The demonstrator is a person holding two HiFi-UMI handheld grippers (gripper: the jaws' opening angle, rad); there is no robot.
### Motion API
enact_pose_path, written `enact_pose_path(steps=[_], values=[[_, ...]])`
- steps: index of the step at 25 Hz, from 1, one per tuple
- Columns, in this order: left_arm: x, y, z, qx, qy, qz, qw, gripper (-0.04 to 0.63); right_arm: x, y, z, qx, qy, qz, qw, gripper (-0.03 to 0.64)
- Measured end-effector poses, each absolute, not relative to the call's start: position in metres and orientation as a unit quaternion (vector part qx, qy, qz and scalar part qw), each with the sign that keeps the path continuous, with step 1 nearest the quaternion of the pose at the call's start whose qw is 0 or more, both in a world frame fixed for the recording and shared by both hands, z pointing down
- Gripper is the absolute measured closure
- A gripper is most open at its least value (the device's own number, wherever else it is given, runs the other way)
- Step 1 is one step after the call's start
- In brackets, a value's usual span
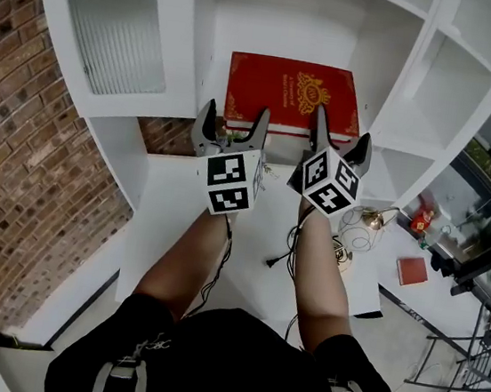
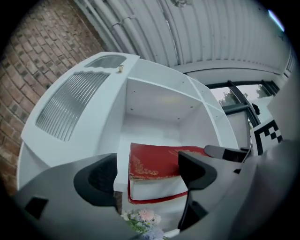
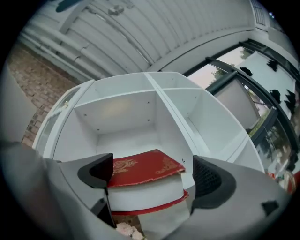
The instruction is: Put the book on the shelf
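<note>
The thick red hardcover book with gold ornament on its cover [image 1: 293, 94] lay flat in the middle compartment of the white wooden shelf unit [image 1: 392, 102], upper centre of the head view, pale page edge facing out and close to the front lip, so I'd say the job was pretty much done. The left gripper [image 1: 233, 119] and right gripper [image 1: 341, 136] sat side by side just below it in that frame. Both had their jaws spread wide with nothing pinched, and in each gripper view the book showed in the gap but clear of the pads. My guess on handling: it's a chunky one, so fairly heavy for a single pinch, with stiff boards and a page block that could sag or fan open if you only caught the top cover. The cloth looked scuffed along the edges, so not fragile, but probably smooth enough to slip. I'd grab across the full thickness at the near edge, one gripper towards each corner, so both covers get squeezed together. As for the compartments, the middle one held only the book. The open ones at the upper right of the head view looked empty as far as they showed. The ribbed translucent cupboard door [image 1: 119, 31] at upper left hid whatever was behind it. A little bunch of pale artificial flowers [image 2: 140, 219] peeked in at the bottom of the left gripper view, below the book's shelf.
</note>
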State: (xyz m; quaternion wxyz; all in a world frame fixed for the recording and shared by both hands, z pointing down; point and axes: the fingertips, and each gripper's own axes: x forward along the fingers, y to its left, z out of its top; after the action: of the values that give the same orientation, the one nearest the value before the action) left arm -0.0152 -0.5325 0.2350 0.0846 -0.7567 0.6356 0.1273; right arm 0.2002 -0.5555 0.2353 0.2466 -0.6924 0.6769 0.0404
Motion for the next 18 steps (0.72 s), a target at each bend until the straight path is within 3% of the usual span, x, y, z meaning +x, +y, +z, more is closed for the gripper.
enact_pose_path(steps=[4, 8, 18], values=[[-0.014, -0.531, 0.232, -0.754, 0.636, 0.106, 0.126, 0.204, 0.189, -0.555, 0.229, -0.679, 0.698, 0.093, 0.207, 0.126], [-0.009, -0.534, 0.232, -0.769, 0.618, 0.111, 0.119, 0.259, 0.186, -0.559, 0.227, -0.670, 0.708, 0.094, 0.202, 0.129], [-0.006, -0.554, 0.218, -0.777, 0.605, 0.112, 0.129, 0.259, 0.188, -0.582, 0.215, -0.677, 0.713, 0.068, 0.171, 0.129]])
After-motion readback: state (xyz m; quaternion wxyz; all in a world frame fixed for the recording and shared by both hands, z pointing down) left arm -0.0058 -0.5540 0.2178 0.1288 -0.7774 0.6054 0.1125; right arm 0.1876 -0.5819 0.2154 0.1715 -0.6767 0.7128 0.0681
